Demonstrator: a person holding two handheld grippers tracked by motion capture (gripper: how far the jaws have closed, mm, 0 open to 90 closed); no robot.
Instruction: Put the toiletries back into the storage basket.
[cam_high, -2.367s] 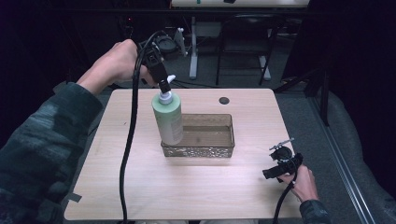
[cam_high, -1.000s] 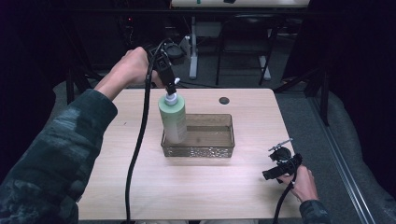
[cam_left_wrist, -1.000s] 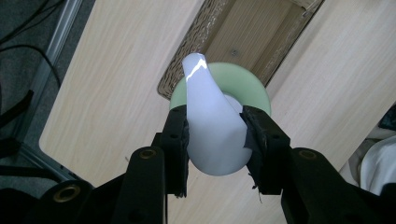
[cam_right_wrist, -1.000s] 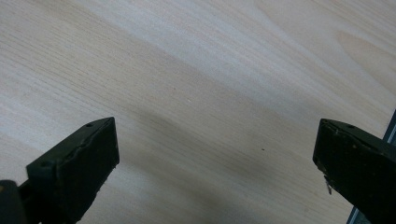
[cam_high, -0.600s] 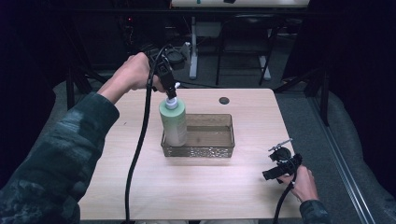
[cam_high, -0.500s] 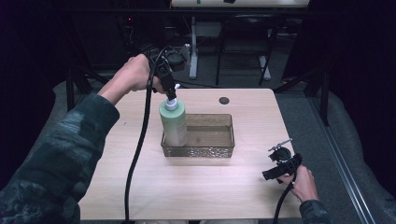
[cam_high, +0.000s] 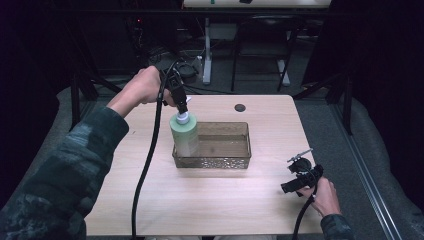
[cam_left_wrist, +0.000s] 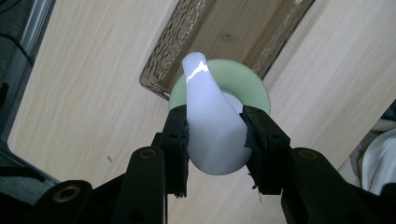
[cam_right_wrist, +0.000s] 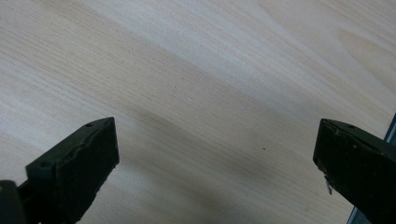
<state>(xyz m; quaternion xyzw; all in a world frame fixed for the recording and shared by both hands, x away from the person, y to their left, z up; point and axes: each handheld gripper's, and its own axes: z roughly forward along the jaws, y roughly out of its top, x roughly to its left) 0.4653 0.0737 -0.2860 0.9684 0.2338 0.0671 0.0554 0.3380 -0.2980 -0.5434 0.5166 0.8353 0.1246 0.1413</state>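
The left gripper (cam_left_wrist: 215, 140) is clamped on the white pump head (cam_left_wrist: 212, 126) of a pale green pump bottle (cam_high: 184, 135), which stands upright at the left end of a smoked-brown textured plastic tray (cam_high: 235, 161) near the middle of the wooden table (cam_high: 150, 200); whether its base touches the tray floor I cannot tell. The bottle looks like rigid plastic, probably moderately heavy if full, and top-gripped it may swing or the glossy pump may slip or depress; the neck under the pump would likely be a surer hold than the smooth spout. The tray seems light and could slide on the table if nudged. The right gripper (cam_high: 300, 181) rests at the table's near right corner, its jaws standing wide apart over bare wood. The tabletop is pale, smooth laminate with a dark round hole (cam_high: 240, 107) near the far edge; the room around it is dark, with cables and table legs beyond.
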